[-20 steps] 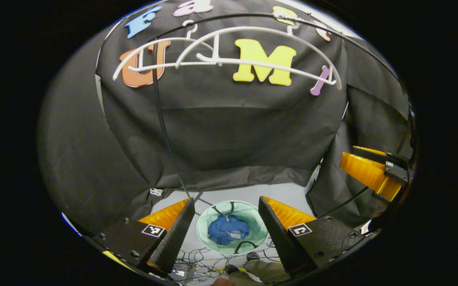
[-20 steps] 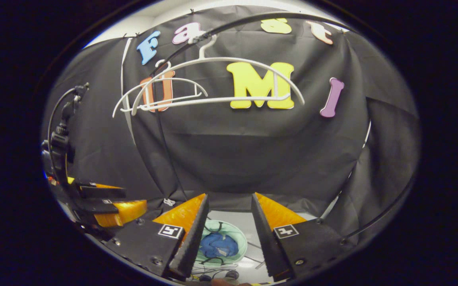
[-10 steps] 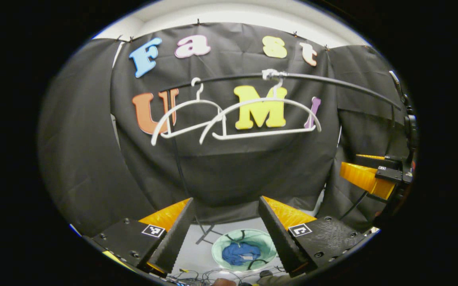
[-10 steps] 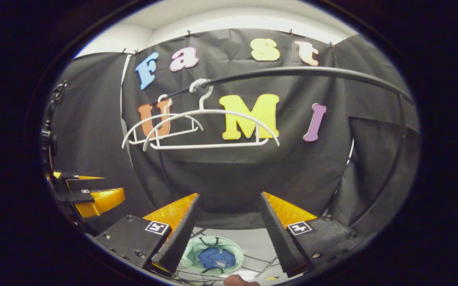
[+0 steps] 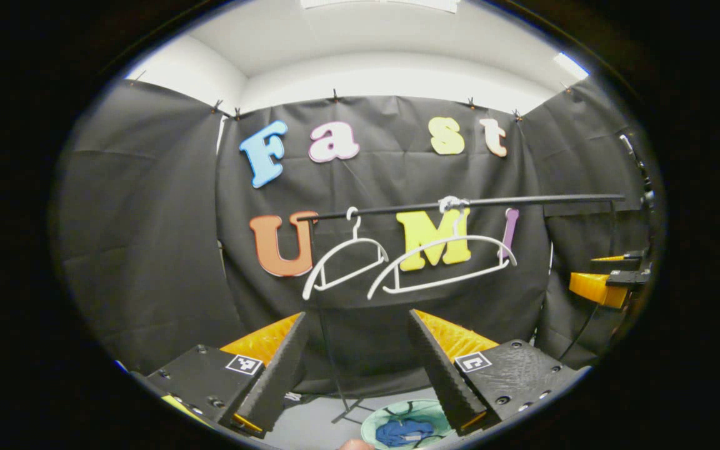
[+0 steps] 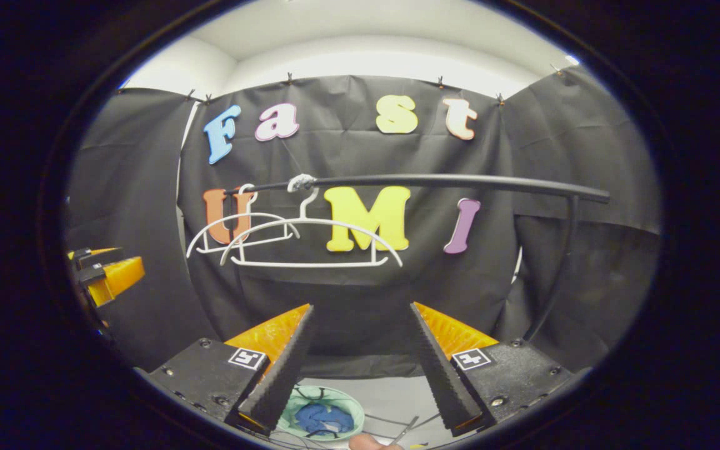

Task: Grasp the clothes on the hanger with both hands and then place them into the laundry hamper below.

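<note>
Left hand-held gripper (image 5: pixel 357 369), fingers spread wide apart and grasping nothing, raised and facing the booth wall. Right hand-held gripper (image 6: pixel 360 362), likewise released, fingers parted with nothing between them; seen also at the right edge of the left gripper view (image 5: pixel 604 284), with the left one at the left edge of the right gripper view (image 6: pixel 107 275). Black rail (image 5: pixel 460 204) (image 6: pixel 435 181) crossing ahead of and above both pairs of fingers, carrying two bare white hangers: a smaller hanger (image 5: pixel 345 262) (image 6: pixel 241 234) beside a larger hanger (image 5: pixel 444 265) (image 6: pixel 310 244). Pale green laundry hamper (image 5: pixel 407 412) (image 6: pixel 347 409) on the floor, low between the fingers of each gripper and well below them, under the rail. Blue clothes (image 5: pixel 405 432) (image 6: pixel 317 420) bunched inside the hamper, well apart from both grippers. Fingertip of a person (image 6: pixel 366 442) at the bottom edge of the right gripper view. Cables (image 6: pixel 404 428) lying on the grey floor (image 5: pixel 322 425) near the hamper.
</note>
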A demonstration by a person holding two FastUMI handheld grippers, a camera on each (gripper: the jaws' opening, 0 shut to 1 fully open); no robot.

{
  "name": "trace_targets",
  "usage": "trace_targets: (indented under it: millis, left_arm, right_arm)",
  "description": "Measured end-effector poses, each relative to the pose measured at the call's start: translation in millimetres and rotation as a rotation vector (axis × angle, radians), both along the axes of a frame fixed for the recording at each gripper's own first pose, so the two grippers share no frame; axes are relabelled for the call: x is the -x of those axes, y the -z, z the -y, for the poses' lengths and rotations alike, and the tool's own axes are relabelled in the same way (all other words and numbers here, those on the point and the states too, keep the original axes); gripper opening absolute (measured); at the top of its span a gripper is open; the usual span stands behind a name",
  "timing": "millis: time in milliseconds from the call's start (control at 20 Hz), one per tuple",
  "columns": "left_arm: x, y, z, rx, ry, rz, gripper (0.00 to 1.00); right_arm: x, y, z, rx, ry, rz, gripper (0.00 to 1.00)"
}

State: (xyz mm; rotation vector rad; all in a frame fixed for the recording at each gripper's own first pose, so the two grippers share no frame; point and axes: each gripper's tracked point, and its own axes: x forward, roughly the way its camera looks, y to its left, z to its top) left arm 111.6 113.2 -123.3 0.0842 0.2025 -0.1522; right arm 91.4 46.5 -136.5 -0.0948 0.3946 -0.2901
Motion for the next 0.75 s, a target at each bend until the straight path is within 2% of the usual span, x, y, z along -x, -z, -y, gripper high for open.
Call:
trace_targets:
  millis: [250,400,700,750]
  left_arm:
    - [15,-33,-11,0.019,-0.028,0.067,0.99]
    - [32,-55,-7,-0.005,-0.059,0.143,0.99]
    - [71,-78,22,0.027,-0.103,0.192,0.96]
    - [76,-81,28,0.030,-0.106,0.191,0.94]
  right_arm:
    - [15,-48,17,0.036,-0.004,0.092,0.96]
    - [25,-68,27,0.044,-0.041,0.143,0.94]
    - [55,-99,58,0.059,-0.090,0.175,0.96]
    - [58,-101,60,0.054,-0.098,0.181,0.93]
